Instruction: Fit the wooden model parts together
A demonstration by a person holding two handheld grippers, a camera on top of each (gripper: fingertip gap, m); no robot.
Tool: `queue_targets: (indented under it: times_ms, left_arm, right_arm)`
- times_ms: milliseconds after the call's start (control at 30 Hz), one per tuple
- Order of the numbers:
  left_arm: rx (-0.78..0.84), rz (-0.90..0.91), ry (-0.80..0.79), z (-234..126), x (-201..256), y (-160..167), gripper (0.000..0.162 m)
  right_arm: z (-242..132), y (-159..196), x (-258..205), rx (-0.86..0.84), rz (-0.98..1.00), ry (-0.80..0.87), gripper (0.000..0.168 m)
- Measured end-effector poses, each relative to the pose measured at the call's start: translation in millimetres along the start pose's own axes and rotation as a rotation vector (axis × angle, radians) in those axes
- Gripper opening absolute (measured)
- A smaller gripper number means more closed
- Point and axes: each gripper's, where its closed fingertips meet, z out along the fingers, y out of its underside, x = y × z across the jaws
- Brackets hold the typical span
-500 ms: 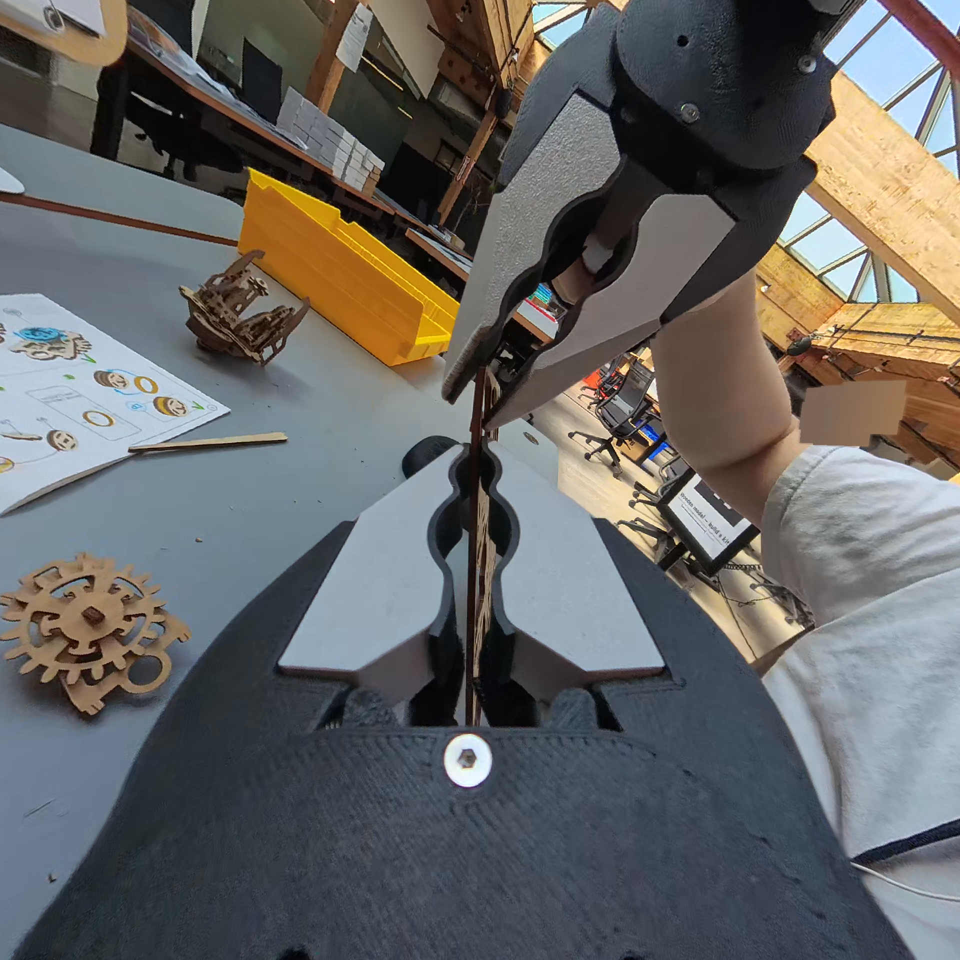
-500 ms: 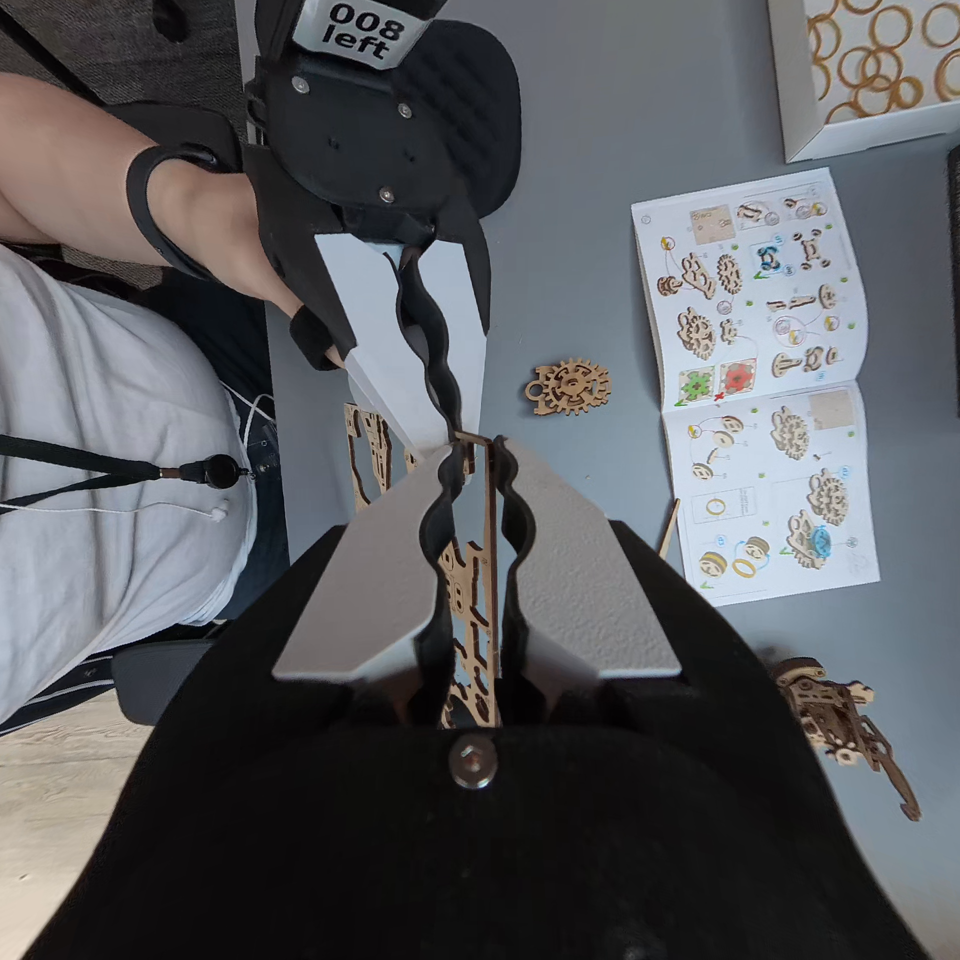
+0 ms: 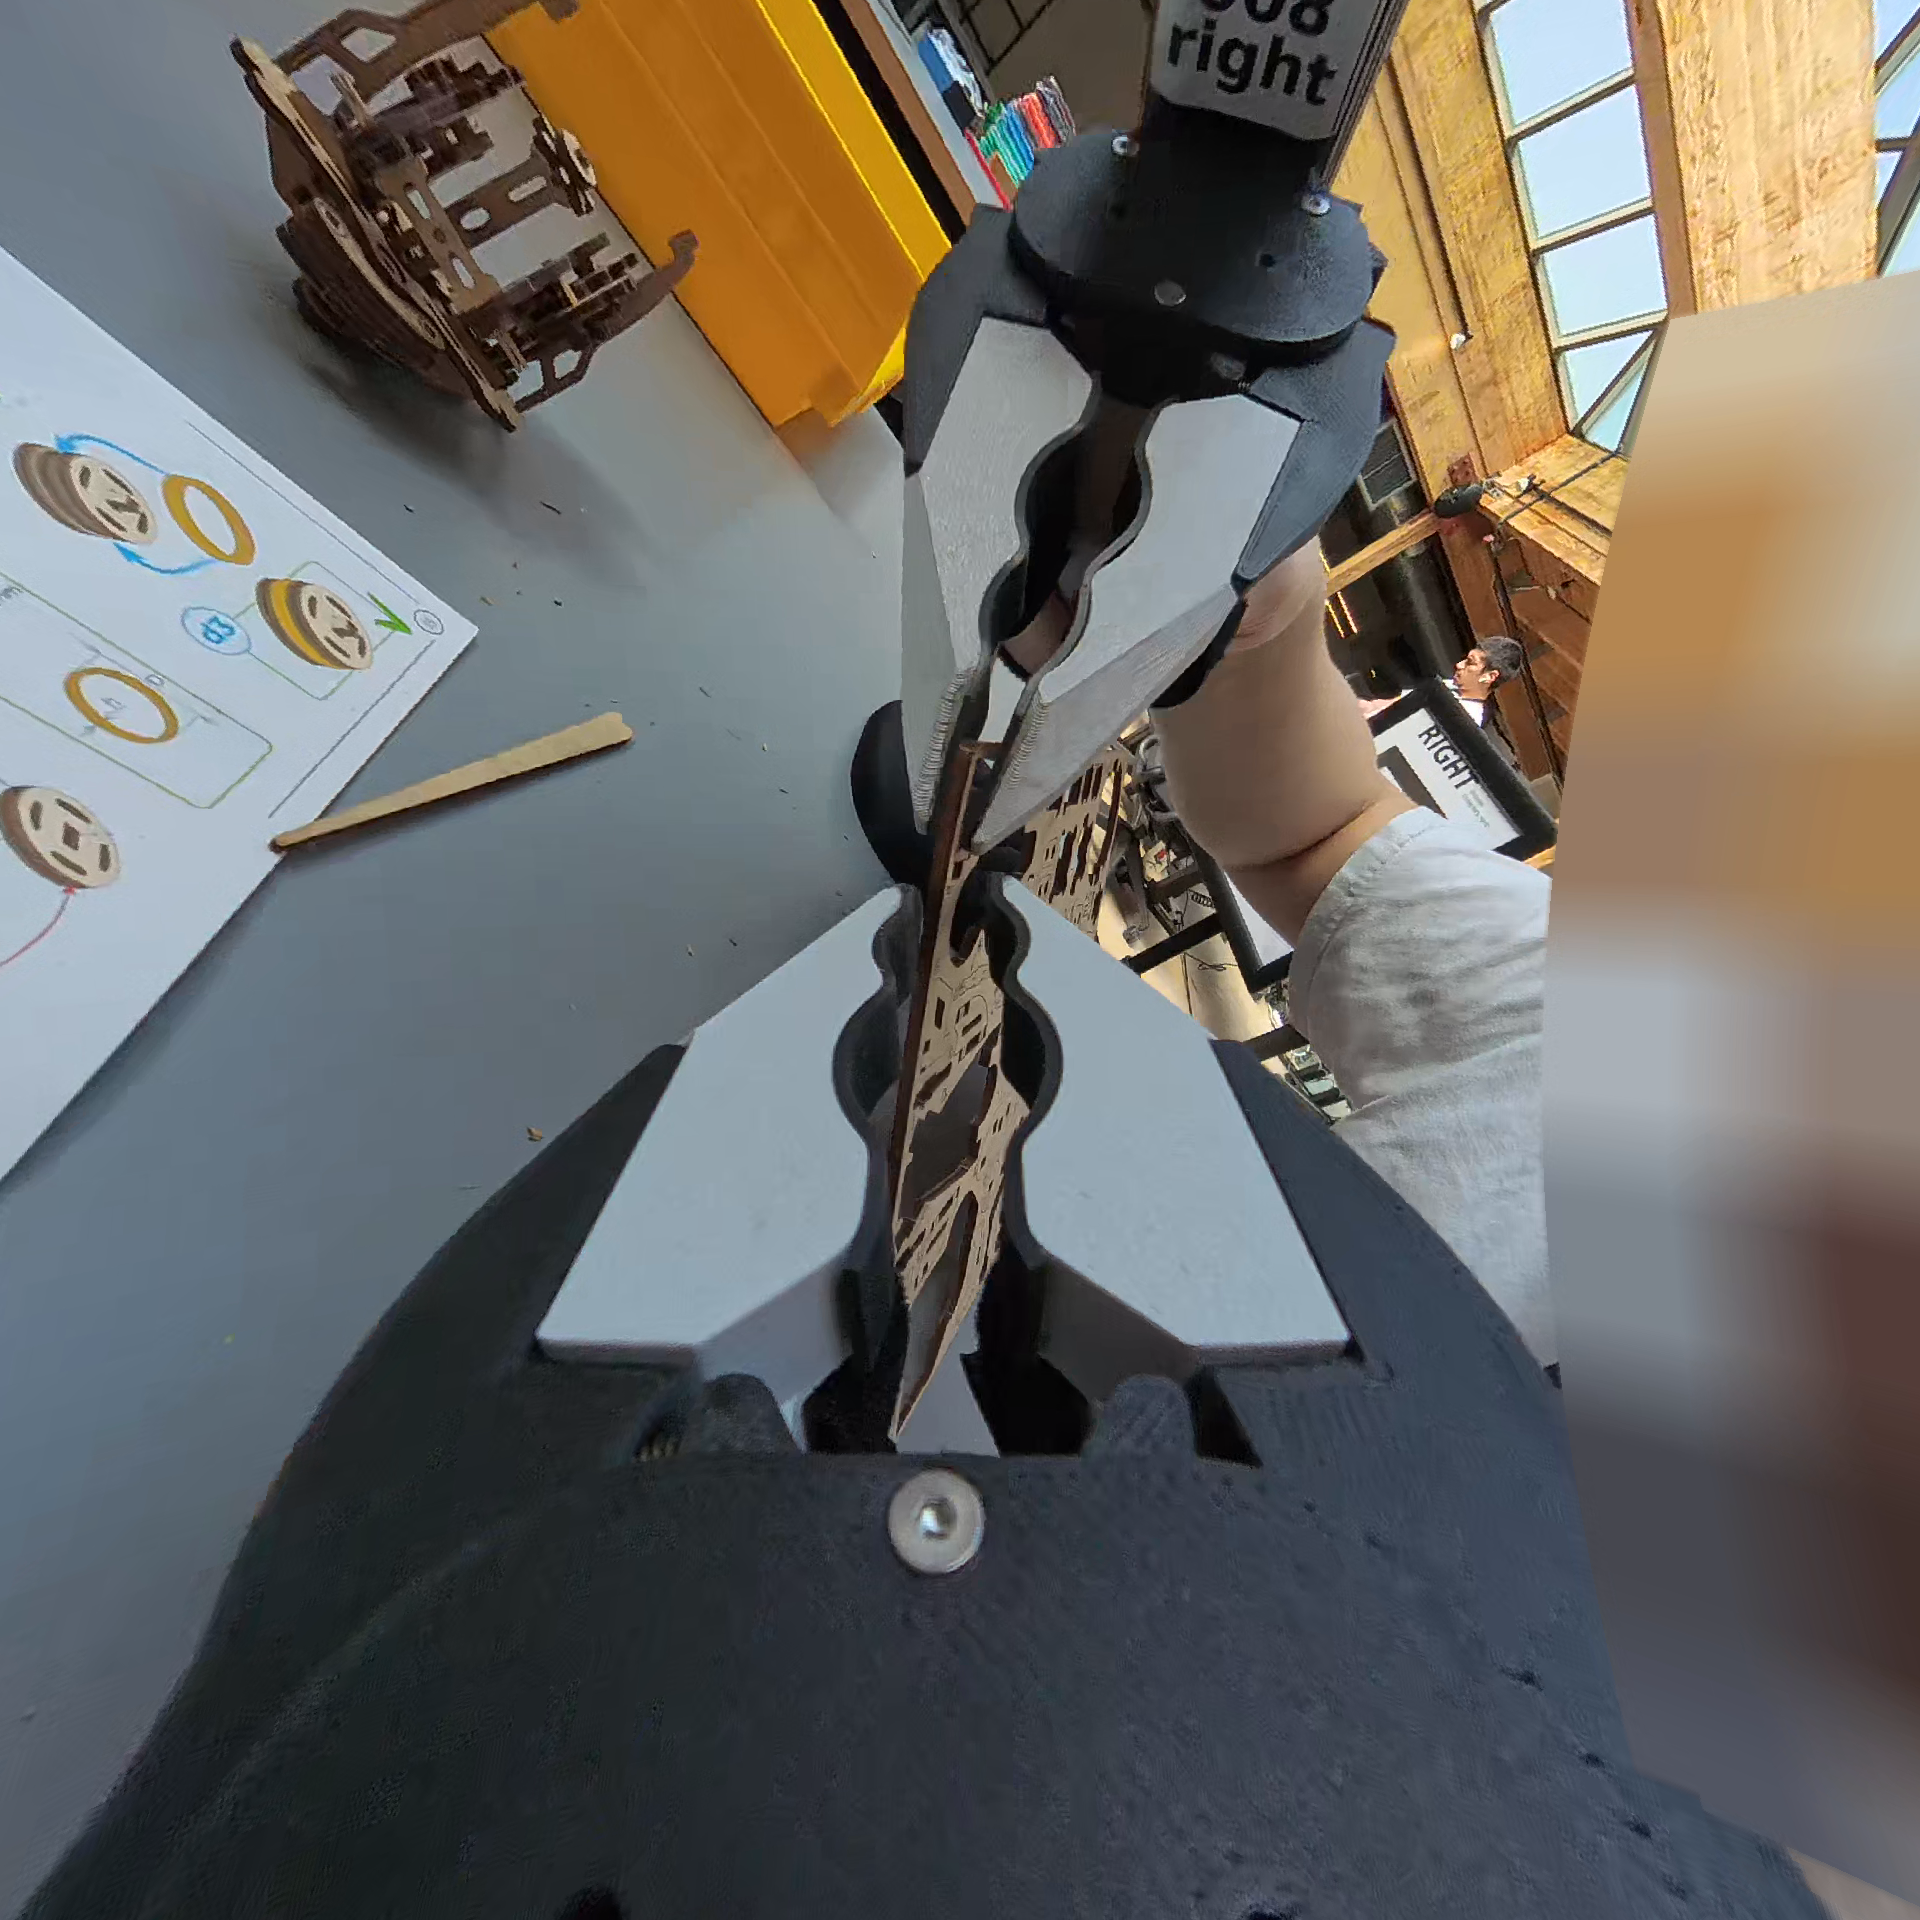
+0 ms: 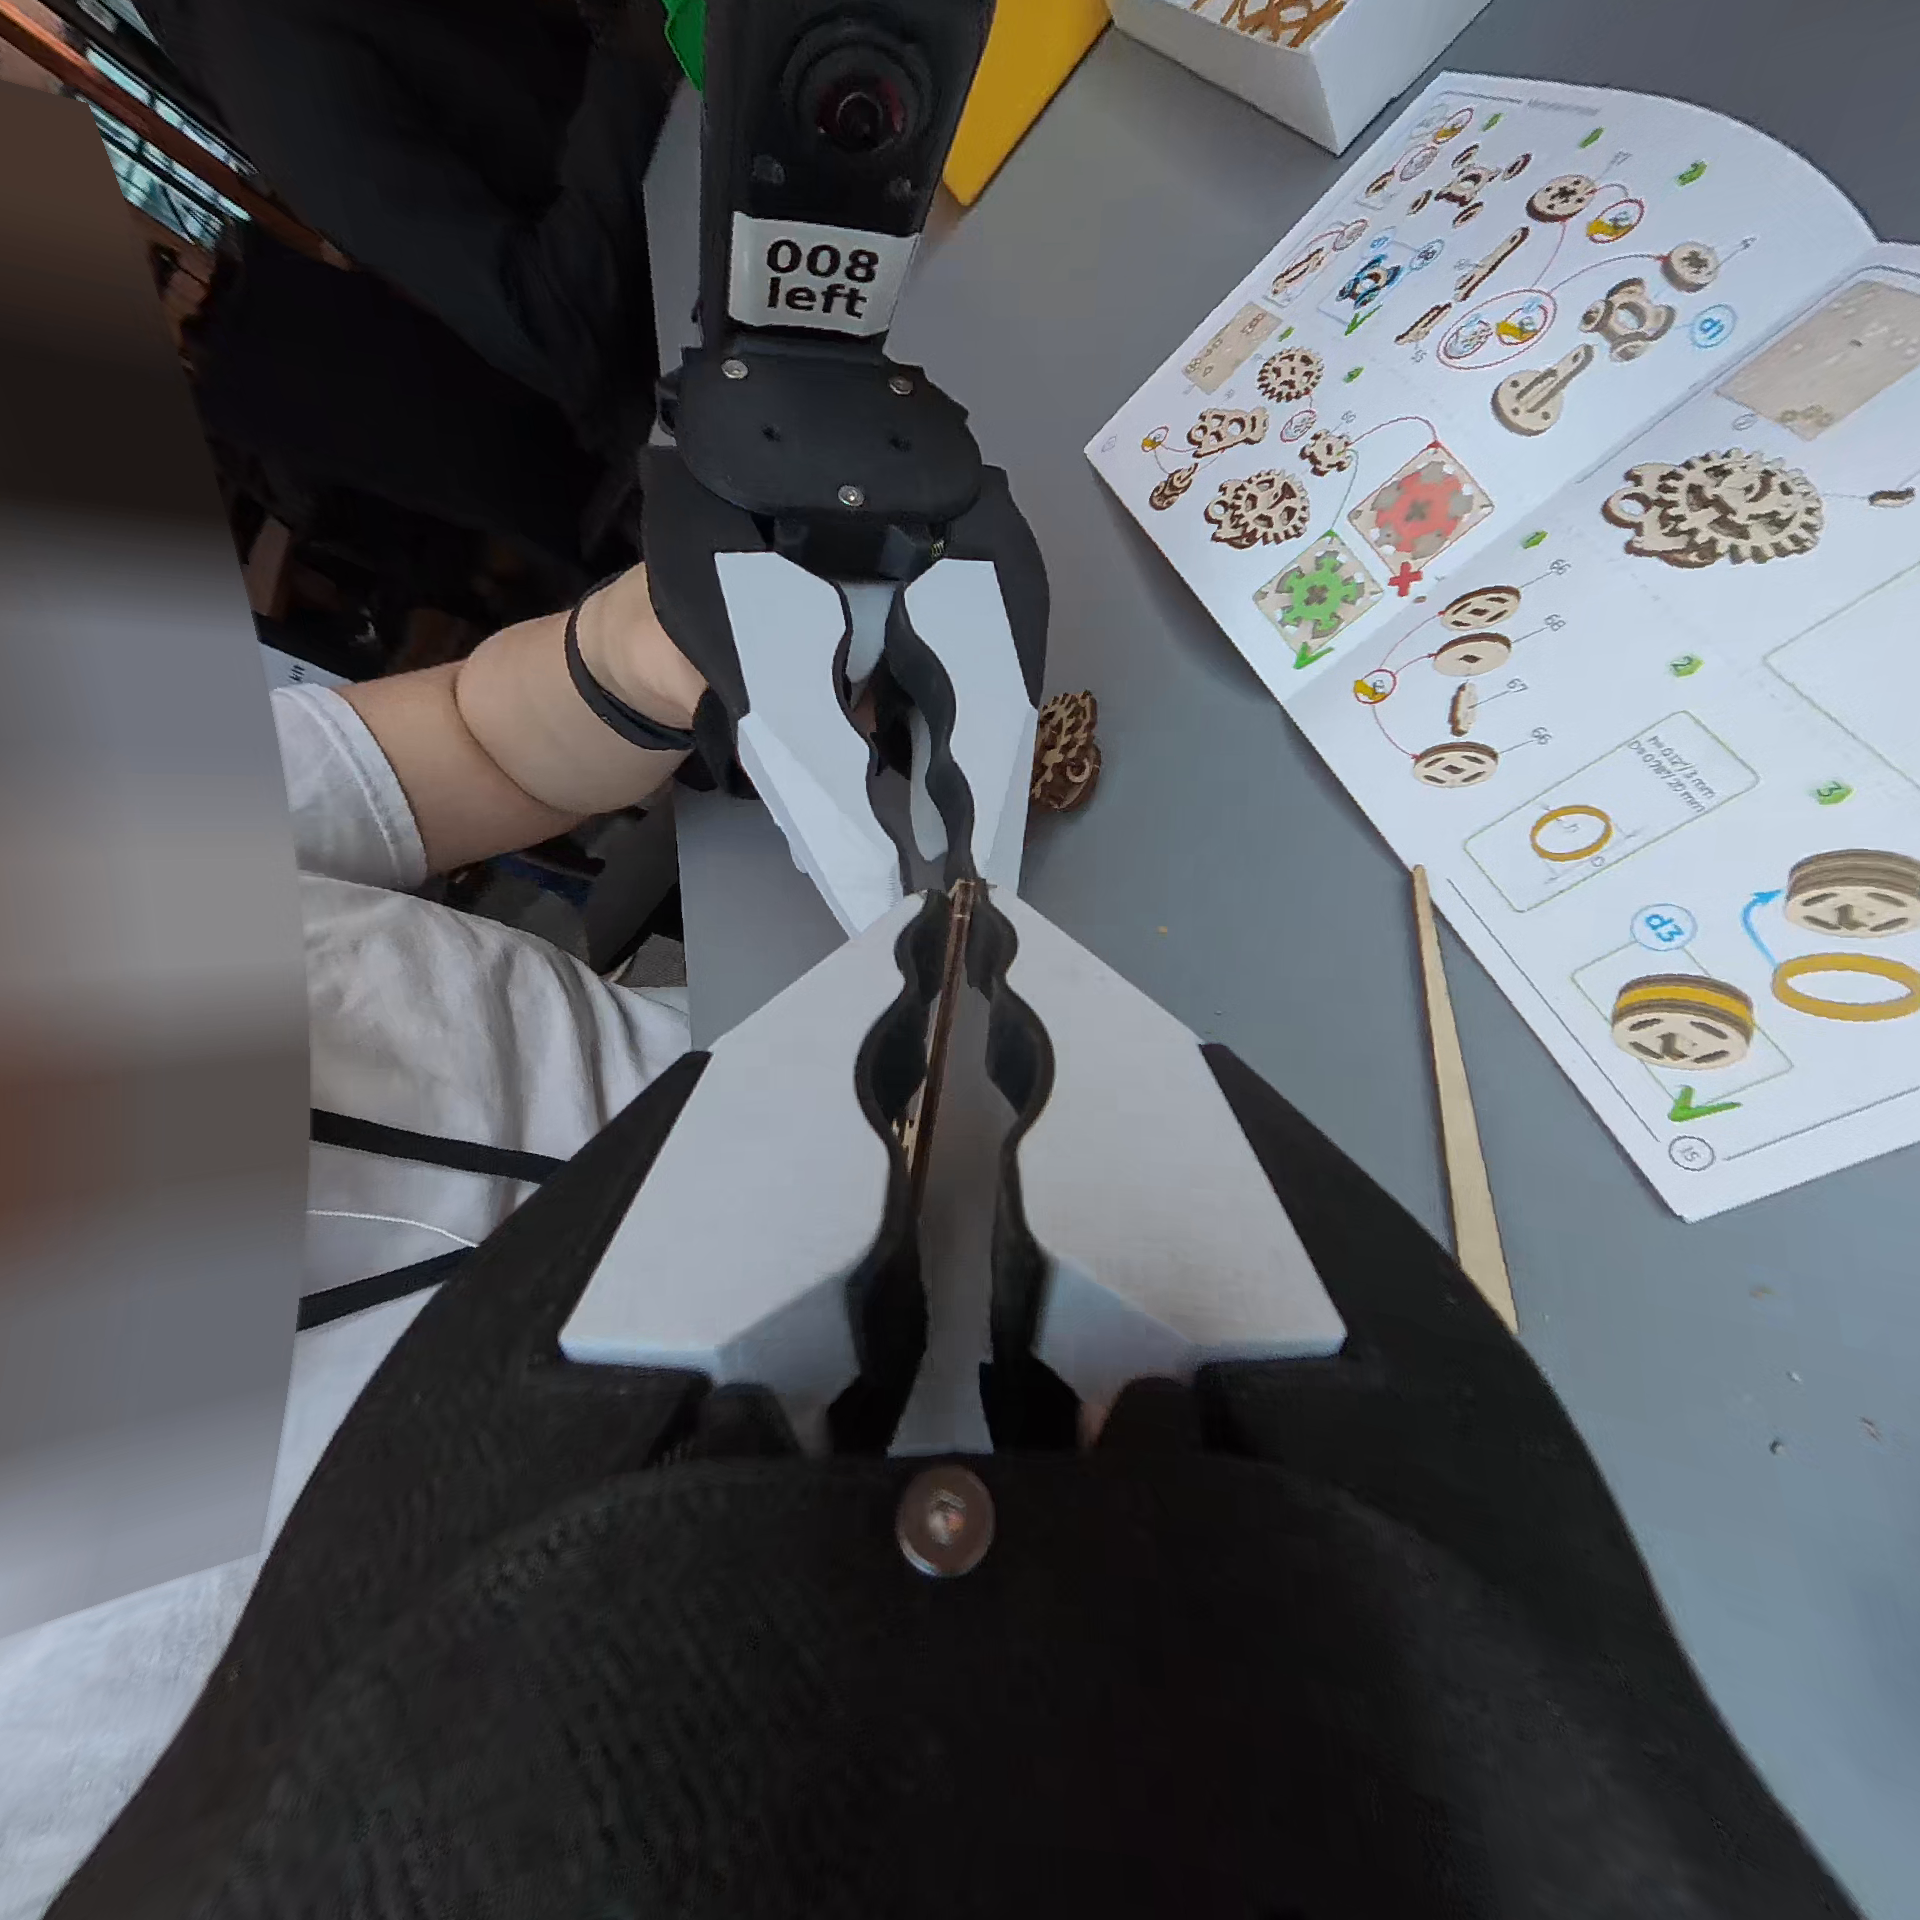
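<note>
Wooden model parts, still joined in one thin laser-cut sheet (image 3: 951, 1122), stood edge-on between the closed fingers of the left gripper (image 3: 951, 914) in the left wrist view, held in the air off the near edge of the grey bench (image 3: 499, 1039). The sheet's long axis ran straight ahead along the fingers to the right gripper (image 3: 961, 790), which met it tip to tip and pinched its far end. On the bench behind lay a part-built wooden model (image 3: 436, 208), an instruction sheet (image 3: 156, 727) and a wooden stick (image 3: 457, 777). A yellow bin (image 3: 748, 208) stood at the far edge, its contents hidden.

From the right wrist view, the right gripper (image 4: 951, 914) was clamped on the same sheet (image 4: 935, 1049), the left gripper (image 4: 951, 862) directly opposite. A white box (image 4: 1309, 73) at the far corner held wooden pieces. Neither gripper appeared nearer than the other.
</note>
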Motion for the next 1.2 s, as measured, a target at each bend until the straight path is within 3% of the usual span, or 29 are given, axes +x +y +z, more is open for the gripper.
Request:
queue_targets:
  times_ms: [267, 467, 833, 1067, 1200]
  left_arm:
    - [-0.217, -0.101, 0.036, 17.2, -18.9, 15.1, 0.001]
    - [-0.311, -0.134, -0.062, 25.2, -36.4, 29.7, 0.003]
    - [-0.351, -0.130, -0.081, 22.5, -41.5, 38.2, 0.004]
    - [-0.353, -0.102, -0.008, 27.6, -32.4, 39.4, 0.001]
    - [-0.394, -0.017, -0.053, 27.7, -35.4, 47.7, 0.003]
  right_arm:
    - [-8.0, 16.9, 25.5, 0.131, 0.061, -0.161, 0.004]
    - [-1.7, 40.4, 42.7, -0.041, 0.058, -0.136, 0.009]
    - [6.4, 48.6, 47.3, -0.238, 0.068, -0.019, 0.010]
    - [7.4, 55.2, 34.5, -0.277, 0.062, -0.009, 0.009]
    - [11.2, 61.8, 34.9, -0.299, 0.048, 0.017, 0.010]
